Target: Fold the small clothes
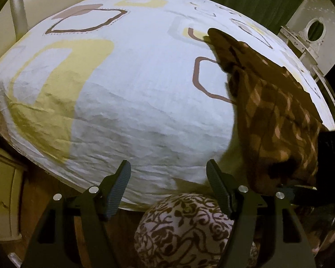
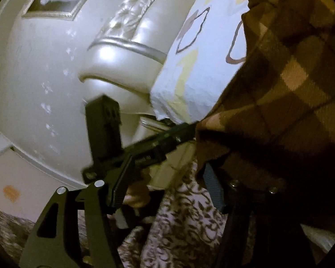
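A brown checked garment (image 1: 272, 111) lies crumpled along the right side of the bed sheet (image 1: 131, 84), its near end hanging over the bed's front edge. My left gripper (image 1: 168, 178) is open and empty at the front edge, left of the garment. In the right wrist view the same garment (image 2: 285, 84) fills the right side and drapes over my right finger (image 2: 214, 185). My right gripper (image 2: 167, 178) is open, with cloth over one finger and nothing pinched between the two. The left gripper's body (image 2: 145, 147) shows there in front of the bed.
The sheet is white with yellow and brown shapes. A padded white headboard (image 2: 114, 51) stands at the bed's end. A person's floral-patterned clothing (image 1: 185, 230) is just below the grippers. A white cabinet (image 1: 310, 33) stands far right, wooden floor (image 1: 42, 189) below left.
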Demonstrator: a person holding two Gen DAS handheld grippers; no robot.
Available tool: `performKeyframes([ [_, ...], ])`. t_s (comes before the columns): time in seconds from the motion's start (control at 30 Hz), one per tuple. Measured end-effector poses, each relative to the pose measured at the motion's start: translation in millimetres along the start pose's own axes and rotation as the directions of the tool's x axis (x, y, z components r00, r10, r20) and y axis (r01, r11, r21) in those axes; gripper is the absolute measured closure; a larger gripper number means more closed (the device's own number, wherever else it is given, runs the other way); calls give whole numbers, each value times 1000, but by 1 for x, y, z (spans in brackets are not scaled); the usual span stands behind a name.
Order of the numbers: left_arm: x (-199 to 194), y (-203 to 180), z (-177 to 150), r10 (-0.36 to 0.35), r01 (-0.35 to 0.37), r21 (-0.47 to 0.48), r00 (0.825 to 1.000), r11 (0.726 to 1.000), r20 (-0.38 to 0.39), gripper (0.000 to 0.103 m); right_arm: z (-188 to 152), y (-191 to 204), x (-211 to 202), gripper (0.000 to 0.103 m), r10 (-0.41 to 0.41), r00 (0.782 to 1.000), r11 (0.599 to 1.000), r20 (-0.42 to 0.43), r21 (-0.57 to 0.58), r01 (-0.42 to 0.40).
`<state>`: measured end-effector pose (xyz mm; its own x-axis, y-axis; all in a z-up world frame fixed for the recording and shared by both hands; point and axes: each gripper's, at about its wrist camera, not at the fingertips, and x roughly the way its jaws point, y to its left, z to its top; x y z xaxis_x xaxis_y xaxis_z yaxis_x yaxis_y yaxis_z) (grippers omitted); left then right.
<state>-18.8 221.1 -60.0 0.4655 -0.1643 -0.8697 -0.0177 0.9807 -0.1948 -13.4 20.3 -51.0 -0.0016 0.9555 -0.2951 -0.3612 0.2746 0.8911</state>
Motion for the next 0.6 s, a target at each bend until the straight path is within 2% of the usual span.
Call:
performKeyframes([
  [0.17,3,8,-3,13,-13,-23,1000,1000,-11,34,-11,20,2,38,-96,995,992,29,-83,98],
  [0.27,6,12,-5,17,-18,-33,1000,999,-19,34,-19,40,8,34,-188,981,965,37,-178,192],
  [0.33,8,14,-6,18,-19,-38,1000,999,-23,34,-24,47,12,32,-182,983,963,33,-198,185],
  [0.43,10,16,-8,17,-18,-46,999,999,-31,34,-24,34,11,32,-105,994,991,15,-78,106],
  [0.47,11,16,-8,15,-16,-47,999,999,-33,34,-22,19,9,32,-70,997,997,16,13,69],
  [0.53,12,16,-9,12,-14,-49,999,999,-36,34,-21,-1,4,35,-46,998,992,31,122,42],
  [0.57,12,16,-10,11,-13,-50,999,999,-37,34,-21,-16,2,43,-21,999,978,48,210,11],
  [0.6,13,16,-10,10,-12,-50,999,999,-39,34,-21,-23,1,47,-10,998,969,56,249,-4],
])
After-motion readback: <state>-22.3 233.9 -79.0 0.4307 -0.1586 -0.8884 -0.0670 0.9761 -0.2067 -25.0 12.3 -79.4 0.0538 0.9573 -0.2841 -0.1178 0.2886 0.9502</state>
